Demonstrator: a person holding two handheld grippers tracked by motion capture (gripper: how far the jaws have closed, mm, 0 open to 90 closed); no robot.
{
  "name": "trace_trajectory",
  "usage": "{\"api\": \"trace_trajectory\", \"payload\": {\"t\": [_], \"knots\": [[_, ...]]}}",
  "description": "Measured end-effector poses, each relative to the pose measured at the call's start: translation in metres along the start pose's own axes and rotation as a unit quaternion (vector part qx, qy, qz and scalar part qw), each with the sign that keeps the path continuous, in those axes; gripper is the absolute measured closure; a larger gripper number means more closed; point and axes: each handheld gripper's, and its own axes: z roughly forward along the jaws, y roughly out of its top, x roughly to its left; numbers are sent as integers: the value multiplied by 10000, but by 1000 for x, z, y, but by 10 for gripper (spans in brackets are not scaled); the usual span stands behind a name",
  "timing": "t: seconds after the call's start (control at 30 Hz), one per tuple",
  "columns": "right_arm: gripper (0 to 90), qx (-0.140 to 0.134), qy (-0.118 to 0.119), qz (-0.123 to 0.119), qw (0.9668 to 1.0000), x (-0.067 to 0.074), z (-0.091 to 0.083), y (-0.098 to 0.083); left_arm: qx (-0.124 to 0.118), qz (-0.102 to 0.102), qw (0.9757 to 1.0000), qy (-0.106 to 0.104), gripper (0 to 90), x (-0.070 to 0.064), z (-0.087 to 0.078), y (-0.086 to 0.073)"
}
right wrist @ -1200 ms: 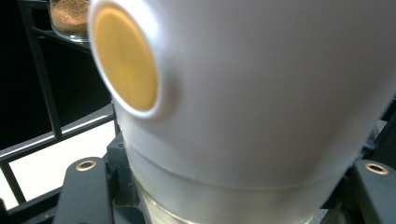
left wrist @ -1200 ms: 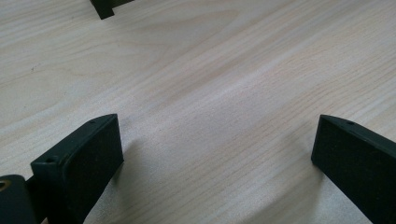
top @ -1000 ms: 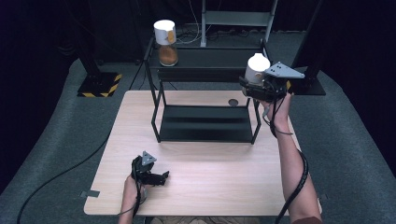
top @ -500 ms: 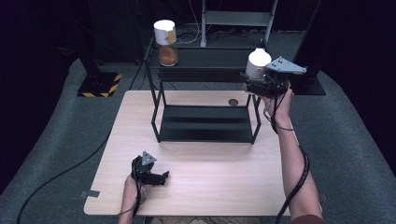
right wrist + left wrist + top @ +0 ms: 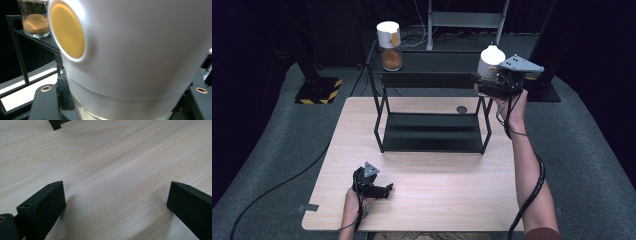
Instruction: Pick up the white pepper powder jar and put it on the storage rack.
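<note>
left claw: black, grey triangular plate | right claw: black, cable trailing

**Three cameras: one overhead, one on each of my grippers**

The high view sits above my side of the wooden table, looking forward and down; my forearms enter from its bottom edge, and the black two-tier rack stands at the far half.

The left gripper view rides low on my left gripper, almost skimming the tabletop, facing toward a foot of the rack.

The right gripper view rides on my raised right gripper, pressed close against a white-lidded jar. Beyond it sits the jar of brown powder, shared with the high view.
</note>
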Motion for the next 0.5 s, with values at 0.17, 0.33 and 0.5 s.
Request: {"api": "trace_trajectory", "payload": {"t": [0.17, 0.33, 0.5], "knots": [[303, -4, -13, -15, 10000, -1, 0, 6, -2, 0, 10000, 1, 14, 0, 0, 0], [303, -4, -28, -38, 10000, -1, 1, 13, -2, 0, 10000, 0, 14, 0, 0, 0], [303, -34, -23, -47, 10000, -1, 2, 18, -3, -1, 10000, 0, 14, 0, 0, 0]]}}
